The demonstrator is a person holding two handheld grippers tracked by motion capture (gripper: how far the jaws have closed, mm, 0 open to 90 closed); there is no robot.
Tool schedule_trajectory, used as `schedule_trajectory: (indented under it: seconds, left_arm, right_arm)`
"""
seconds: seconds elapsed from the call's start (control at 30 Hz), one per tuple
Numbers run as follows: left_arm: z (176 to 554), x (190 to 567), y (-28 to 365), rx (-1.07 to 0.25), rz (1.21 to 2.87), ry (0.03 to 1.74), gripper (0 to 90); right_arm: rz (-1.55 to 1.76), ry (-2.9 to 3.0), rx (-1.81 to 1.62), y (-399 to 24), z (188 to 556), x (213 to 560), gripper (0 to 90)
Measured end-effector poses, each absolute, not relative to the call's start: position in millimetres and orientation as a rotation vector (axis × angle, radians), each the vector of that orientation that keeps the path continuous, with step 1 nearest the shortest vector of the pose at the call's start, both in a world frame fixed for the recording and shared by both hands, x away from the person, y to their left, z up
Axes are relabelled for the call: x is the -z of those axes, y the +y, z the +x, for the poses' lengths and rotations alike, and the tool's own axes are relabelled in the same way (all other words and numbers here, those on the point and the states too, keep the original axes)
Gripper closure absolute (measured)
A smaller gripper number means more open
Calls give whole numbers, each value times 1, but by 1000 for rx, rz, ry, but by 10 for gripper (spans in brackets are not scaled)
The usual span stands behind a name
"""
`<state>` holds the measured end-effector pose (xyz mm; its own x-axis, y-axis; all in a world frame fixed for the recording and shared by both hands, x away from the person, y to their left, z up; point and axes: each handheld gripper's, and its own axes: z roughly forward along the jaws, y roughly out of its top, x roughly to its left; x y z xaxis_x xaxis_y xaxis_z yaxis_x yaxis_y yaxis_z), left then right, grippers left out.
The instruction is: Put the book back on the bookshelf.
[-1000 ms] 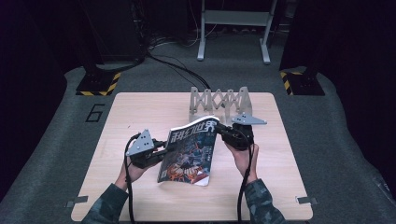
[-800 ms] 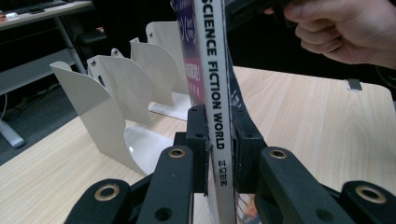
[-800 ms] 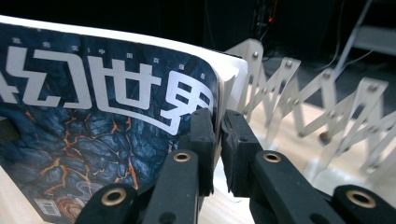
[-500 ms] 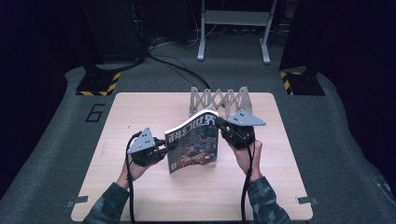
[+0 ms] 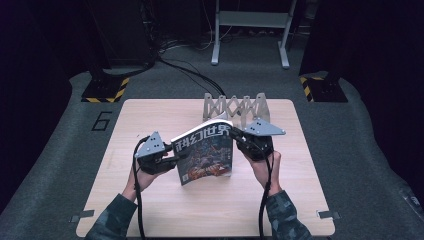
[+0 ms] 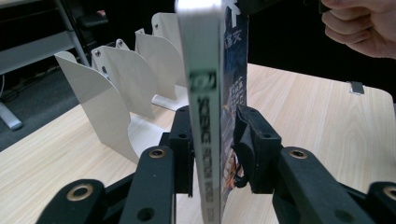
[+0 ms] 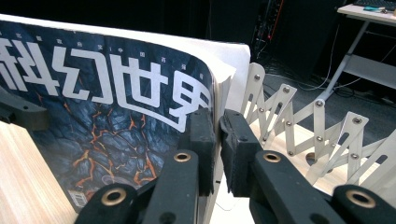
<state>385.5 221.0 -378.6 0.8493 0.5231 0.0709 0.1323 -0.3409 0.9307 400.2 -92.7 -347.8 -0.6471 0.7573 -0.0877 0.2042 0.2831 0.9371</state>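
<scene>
A magazine with a dark blue cover and white Chinese title stands upright on the wooden table, held between both grippers. My left gripper grips its spine low at the left. Its jaws have just been opening a little, but both pads still touch the magazine, one on each side. My right gripper is shut on the upper right corner, with its pads pinching the page edges beside the cover. In the left gripper view, a hand holds the other gripper at the top right.
A pale grey expanding book rack stands at the table's far edge just behind the magazine; its curved dividers and scissor links are close to both grippers. A metal stand and cables lie on the floor beyond.
The magazine has swung from a slanted, half-lying pose to standing upright on its lower edge. My right gripper rose with its corner; my left gripper stayed at the spine.
</scene>
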Motion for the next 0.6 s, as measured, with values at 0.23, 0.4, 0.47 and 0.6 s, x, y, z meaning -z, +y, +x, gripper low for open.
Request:
schedule_trajectory:
  seconds: [0.23,0.4,0.47,0.6]
  left_arm:
    - [391,360,220,-428,1907,504,674]
    - [395,346,218,-406,1911,499,654]
    - [397,341,217,-411,1934,492,653]
    - [400,330,210,-420,1982,469,643]
  right_arm:
    - [862,2035,-1364,-93,400,347,834]
    - [869,2041,-1366,-93,401,346,832]
    - [873,2041,-1370,-93,401,346,832]
    - [875,2043,-1370,-94,401,346,831]
